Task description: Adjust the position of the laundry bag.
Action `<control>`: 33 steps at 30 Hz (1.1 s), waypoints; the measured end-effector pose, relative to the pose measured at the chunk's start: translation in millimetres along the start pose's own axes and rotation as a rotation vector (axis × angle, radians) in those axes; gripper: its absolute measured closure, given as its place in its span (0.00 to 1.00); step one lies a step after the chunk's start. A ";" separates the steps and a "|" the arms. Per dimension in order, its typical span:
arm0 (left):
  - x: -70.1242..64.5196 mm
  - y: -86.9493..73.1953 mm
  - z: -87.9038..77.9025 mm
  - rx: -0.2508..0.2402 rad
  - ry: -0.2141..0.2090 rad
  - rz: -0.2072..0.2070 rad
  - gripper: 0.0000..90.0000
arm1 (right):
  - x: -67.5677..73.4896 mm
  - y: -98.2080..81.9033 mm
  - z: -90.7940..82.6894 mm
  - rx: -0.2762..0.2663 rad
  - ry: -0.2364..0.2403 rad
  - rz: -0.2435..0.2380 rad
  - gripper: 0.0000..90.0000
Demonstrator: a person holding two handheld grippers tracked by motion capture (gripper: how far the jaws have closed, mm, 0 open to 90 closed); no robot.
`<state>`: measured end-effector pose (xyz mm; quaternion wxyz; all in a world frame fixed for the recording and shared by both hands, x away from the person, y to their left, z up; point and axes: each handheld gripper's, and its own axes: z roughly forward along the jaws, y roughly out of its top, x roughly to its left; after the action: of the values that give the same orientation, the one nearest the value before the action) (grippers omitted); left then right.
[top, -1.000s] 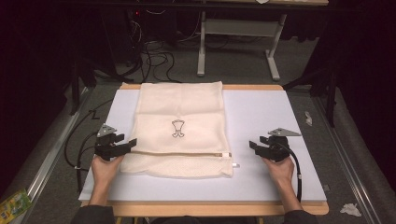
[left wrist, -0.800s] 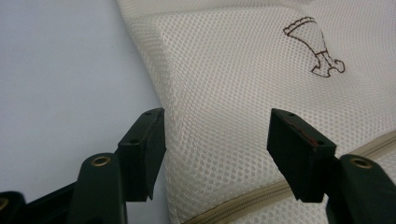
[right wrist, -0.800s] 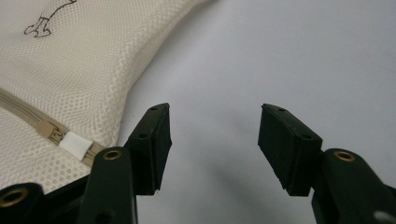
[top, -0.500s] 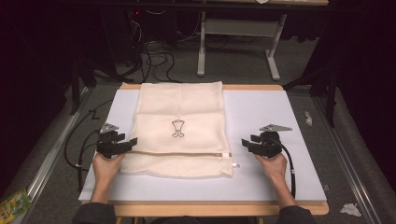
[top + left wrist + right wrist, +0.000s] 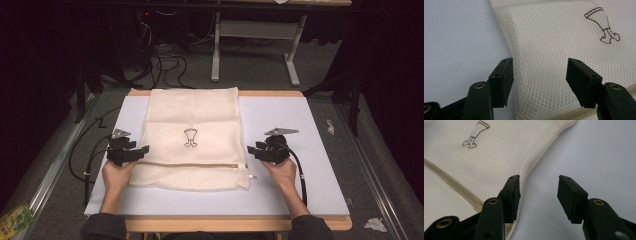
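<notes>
High view | mesh laundry bag [image 5: 192, 137] flat on counter [image 5: 300, 150] | right gripper [image 5: 256, 150] has slid in to bag's edge, jaws narrowing, nothing held | left gripper [image 5: 141, 151] wide open over opposite edge | grasp likely next.

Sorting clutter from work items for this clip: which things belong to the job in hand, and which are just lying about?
In use:
cream mesh laundry bag with a zip
left gripper, open at the bag's edge
right gripper, open, jaws just closing

Lying about:
crumpled white paper scrap on the floor
green packet
black cables
</notes>
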<state>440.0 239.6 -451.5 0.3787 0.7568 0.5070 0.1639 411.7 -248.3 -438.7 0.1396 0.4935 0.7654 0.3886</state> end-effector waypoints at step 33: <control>3.1 4.8 21.7 0.051 0.013 -0.059 0.59 | 18.5 20.4 49.5 0.133 0.023 0.011 0.76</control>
<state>458.2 232.5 -462.6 0.3604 0.7498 0.5357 0.1446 445.7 -205.4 -453.2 0.0954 0.5012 0.7885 0.3433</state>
